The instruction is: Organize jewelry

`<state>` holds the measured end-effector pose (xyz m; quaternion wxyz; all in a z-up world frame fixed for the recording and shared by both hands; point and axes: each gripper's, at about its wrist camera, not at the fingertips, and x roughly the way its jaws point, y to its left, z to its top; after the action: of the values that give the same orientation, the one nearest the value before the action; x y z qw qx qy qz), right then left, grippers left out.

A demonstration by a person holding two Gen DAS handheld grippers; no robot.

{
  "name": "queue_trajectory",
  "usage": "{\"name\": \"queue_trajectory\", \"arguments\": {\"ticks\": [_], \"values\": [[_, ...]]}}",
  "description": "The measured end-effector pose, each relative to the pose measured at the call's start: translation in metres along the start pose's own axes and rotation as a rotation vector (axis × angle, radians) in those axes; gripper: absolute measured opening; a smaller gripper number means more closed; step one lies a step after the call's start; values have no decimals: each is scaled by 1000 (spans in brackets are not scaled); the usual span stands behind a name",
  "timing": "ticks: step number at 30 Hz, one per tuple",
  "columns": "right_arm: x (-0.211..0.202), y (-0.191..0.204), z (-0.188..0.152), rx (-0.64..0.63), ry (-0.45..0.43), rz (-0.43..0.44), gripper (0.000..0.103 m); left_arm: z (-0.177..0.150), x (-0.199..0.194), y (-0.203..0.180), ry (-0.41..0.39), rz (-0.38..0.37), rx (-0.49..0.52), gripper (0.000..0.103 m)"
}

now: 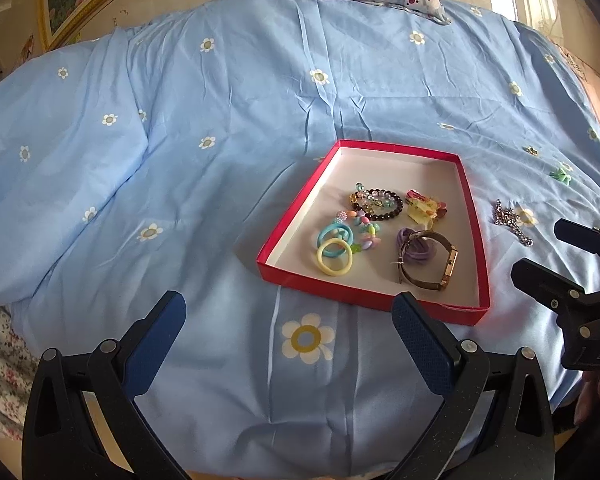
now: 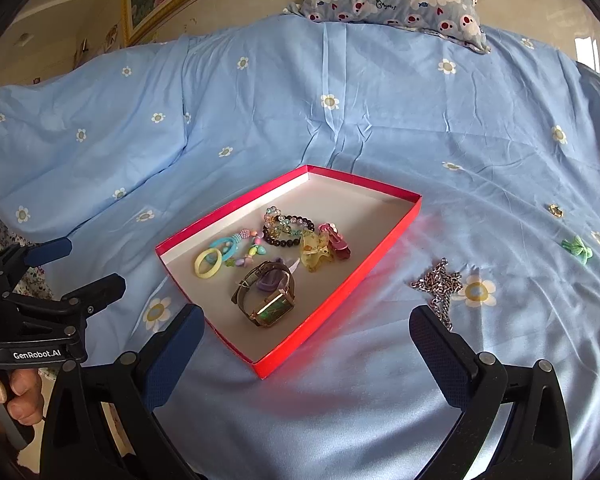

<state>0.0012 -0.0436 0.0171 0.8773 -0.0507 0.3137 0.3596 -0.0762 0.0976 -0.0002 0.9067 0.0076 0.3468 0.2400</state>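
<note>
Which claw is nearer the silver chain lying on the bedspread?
Right. The right claw is open, with one finger just short of the silver chain. The left claw, also open, sits on the far side of the red box from it.

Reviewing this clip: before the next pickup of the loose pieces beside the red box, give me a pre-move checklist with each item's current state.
1. Right gripper open, holding nothing: ok.
2. Left gripper open, holding nothing: ok.
3. Silver chain lies on the bedspread outside the red box, just ahead of the right gripper: ok to reach.
4. Green bow and small ring not yet boxed: not ok.
5. Box has free floor at its far end: ok.
6. Chain tangled or not: cannot tell.
</note>
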Motion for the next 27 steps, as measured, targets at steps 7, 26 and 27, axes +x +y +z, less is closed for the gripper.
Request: {"name": "queue_trajectory", "arguments": {"ticks": [7, 26, 27], "values": [[0, 1, 0, 0, 6, -3, 103, 1, 0, 1, 5, -7, -7, 103], [1, 3, 1, -1, 10, 3, 103, 0, -2, -1, 8, -19, -12, 103], [1, 3, 1, 0, 10, 3, 103, 0, -2, -1, 7, -18, -12, 103]]}}
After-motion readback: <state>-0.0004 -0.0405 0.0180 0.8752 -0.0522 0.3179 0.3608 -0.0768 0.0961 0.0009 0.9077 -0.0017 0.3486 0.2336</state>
